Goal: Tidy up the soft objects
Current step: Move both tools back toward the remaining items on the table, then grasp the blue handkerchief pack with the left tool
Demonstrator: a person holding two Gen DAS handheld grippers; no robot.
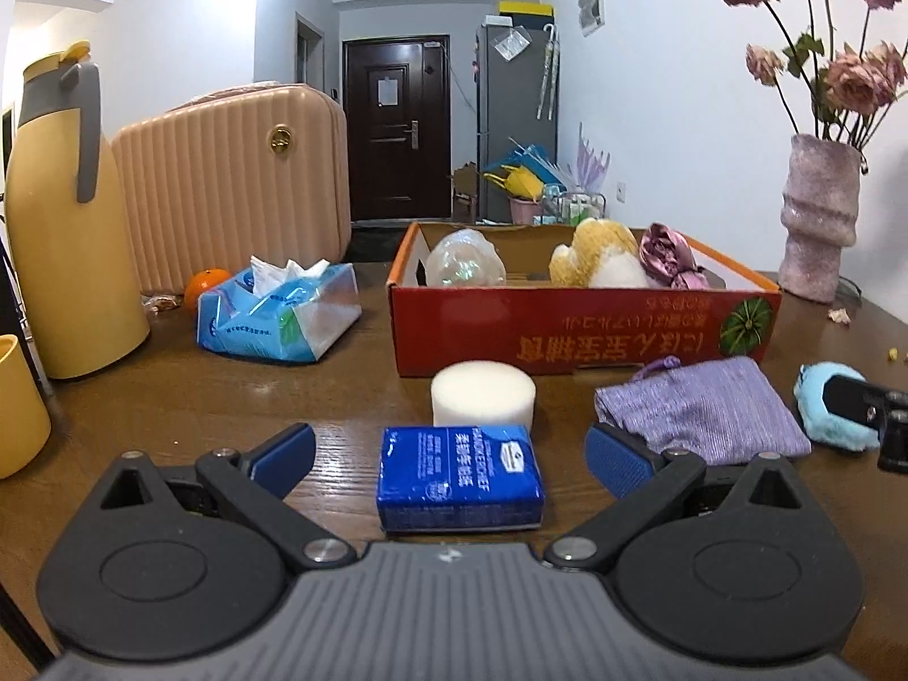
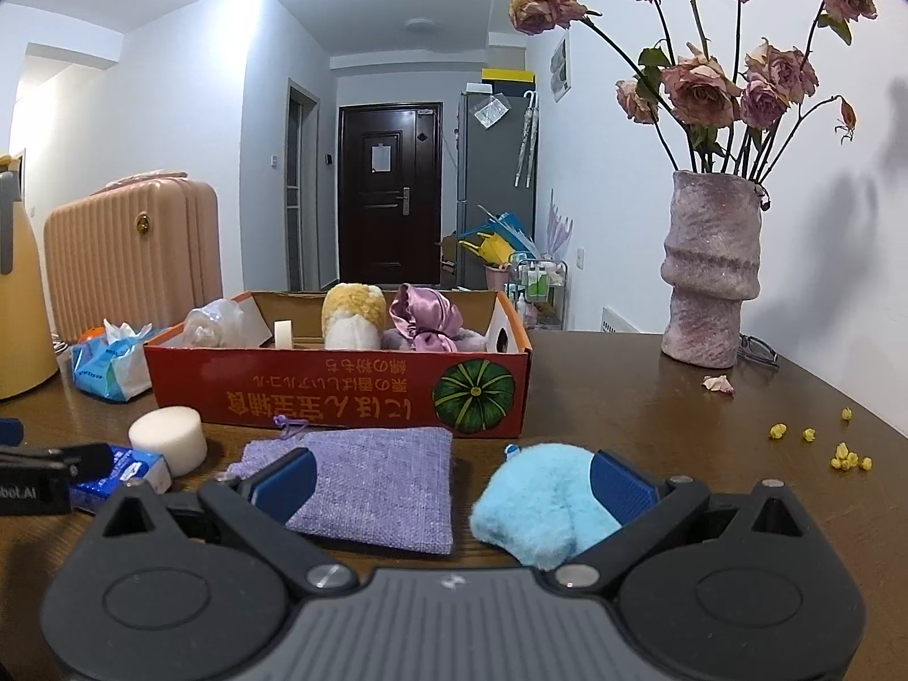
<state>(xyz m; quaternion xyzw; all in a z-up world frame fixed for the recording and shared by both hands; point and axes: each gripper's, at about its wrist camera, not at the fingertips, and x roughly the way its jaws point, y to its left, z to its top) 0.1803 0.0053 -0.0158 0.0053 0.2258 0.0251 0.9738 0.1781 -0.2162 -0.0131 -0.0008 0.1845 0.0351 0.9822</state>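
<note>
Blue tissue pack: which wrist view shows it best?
Left wrist: the blue tissue pack lies whole and centred between the open jaws. The right wrist view shows only a sliver at its left edge, behind the left gripper.

The tall yellow plastic thermos jug [image 2: 17, 278] is running off the right wrist view's left edge. The fluffy light-blue plush toy [image 1: 831, 406] is lying partly hidden behind the right tongs [image 1: 885, 425], themselves cropped at the frame's edge. The red cardboard box's [image 1: 567, 329] upside-down print is staying too small to read
</note>
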